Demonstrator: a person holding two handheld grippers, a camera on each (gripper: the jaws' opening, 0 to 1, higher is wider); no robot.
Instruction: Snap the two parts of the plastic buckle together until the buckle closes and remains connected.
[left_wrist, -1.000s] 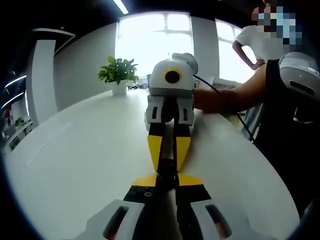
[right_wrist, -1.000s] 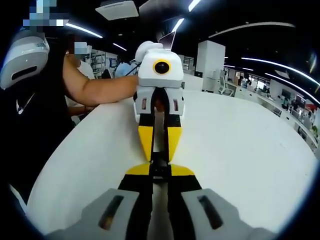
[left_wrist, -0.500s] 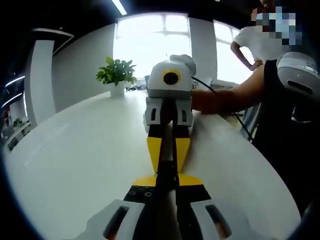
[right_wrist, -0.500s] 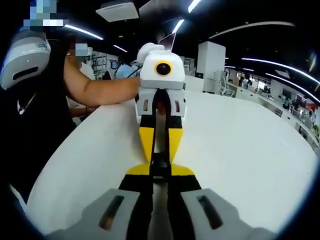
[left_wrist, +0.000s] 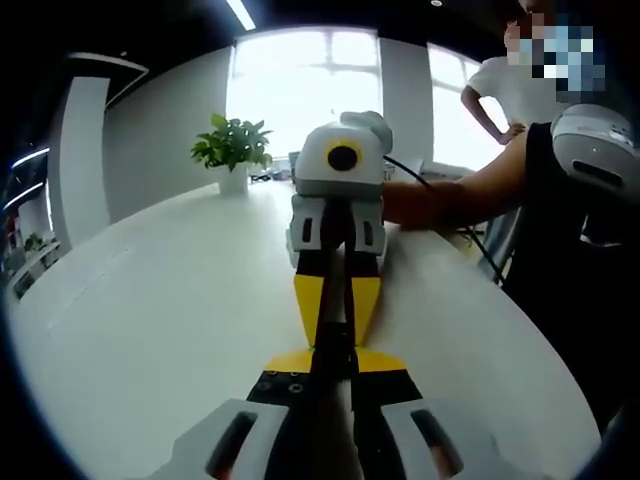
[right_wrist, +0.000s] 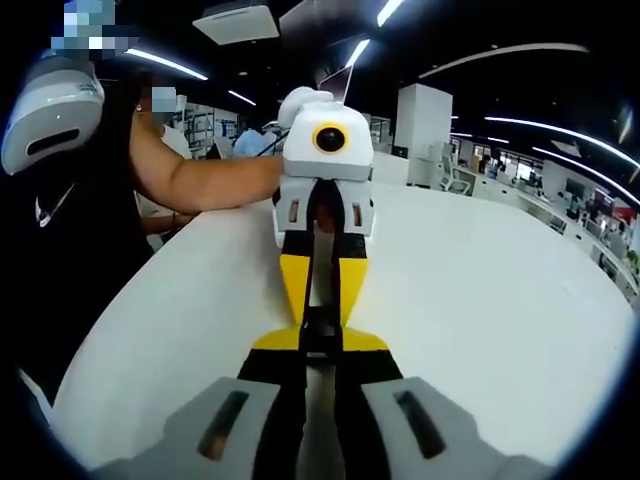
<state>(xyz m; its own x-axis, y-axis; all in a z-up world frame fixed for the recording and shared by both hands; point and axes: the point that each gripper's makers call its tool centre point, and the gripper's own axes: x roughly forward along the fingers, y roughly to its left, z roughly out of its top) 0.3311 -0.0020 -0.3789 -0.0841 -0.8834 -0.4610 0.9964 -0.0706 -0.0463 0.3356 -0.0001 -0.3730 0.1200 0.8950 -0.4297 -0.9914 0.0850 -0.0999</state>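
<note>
Room: open office; bright window and a potted plant (left_wrist: 235, 145) at the far end in the left gripper view, ceiling strip lights in the right gripper view.
Surface: white table (left_wrist: 150, 320), smooth and glossy.
Left gripper (left_wrist: 335, 345): my near jaws sit drawn in narrow, closed on a dark piece at their tips. In the right gripper view it faces me (right_wrist: 320, 315), yellow jaws pointing my way.
Right gripper (right_wrist: 320, 340): same, jaws narrow on a dark piece. In the left gripper view it faces me (left_wrist: 337, 318).
Buckle (left_wrist: 335, 335): held above the table between the two tip sets, which meet nose to nose; also at (right_wrist: 320, 330). Seam is hidden, so I cannot tell whether it has latched.
Handling, my guess: light, stiff plastic, slick faces, springy prongs. Grip each half by its flat body, clear of the prongs, and push straight along the axis.
Person: bare forearm (right_wrist: 200, 180) behind the far gripper.
</note>
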